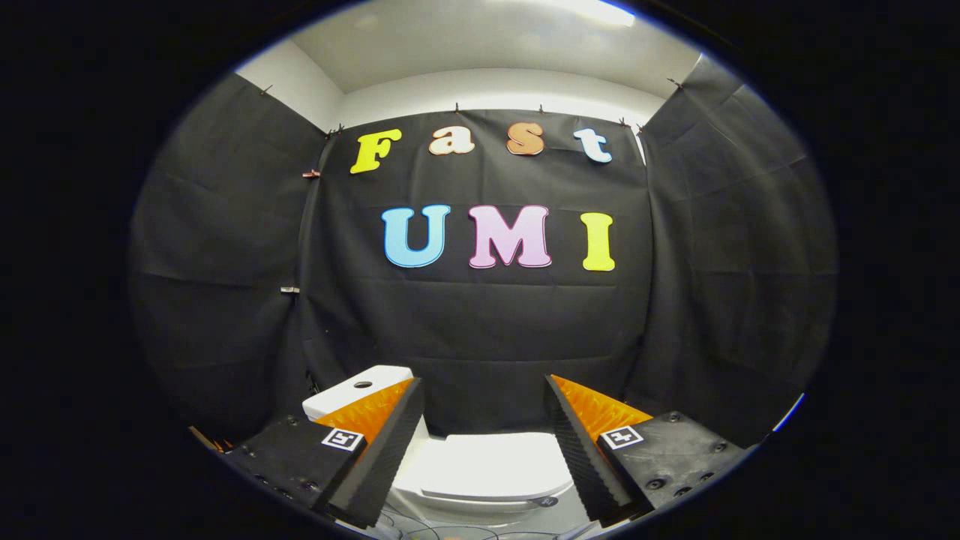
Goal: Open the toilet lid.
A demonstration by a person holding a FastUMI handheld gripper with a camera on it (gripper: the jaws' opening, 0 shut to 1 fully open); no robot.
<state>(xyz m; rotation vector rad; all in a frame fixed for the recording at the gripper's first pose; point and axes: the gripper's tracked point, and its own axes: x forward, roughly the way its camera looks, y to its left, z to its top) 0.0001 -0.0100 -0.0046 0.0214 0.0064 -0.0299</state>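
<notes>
Gripper [484, 390] is hovering above and short of the toilet, fingers spread wide apart, holding nothing. Left finger [390, 442] and right finger [574, 442] are framing the bowl, so the toilet lid [491, 465] is lying between them and below, well apart from both.

Lid is sitting flat and closed on the seat; its front lip is facing the gripper. The open stance is probably meant to leave room for getting one finger under that lip, or for straddling the edge, before lifting.

Cistern [352, 394] is standing behind the lid, partly hidden by the left finger, with a round flush button on top. When raised, the lid will likely be coming to rest against it.

Black cloth wall [480, 337] is hanging close behind and on both sides. Loose cables [420, 529] are lying on the floor in front of the bowl. Nothing is standing between fingers and lid; the approach looks free.
</notes>
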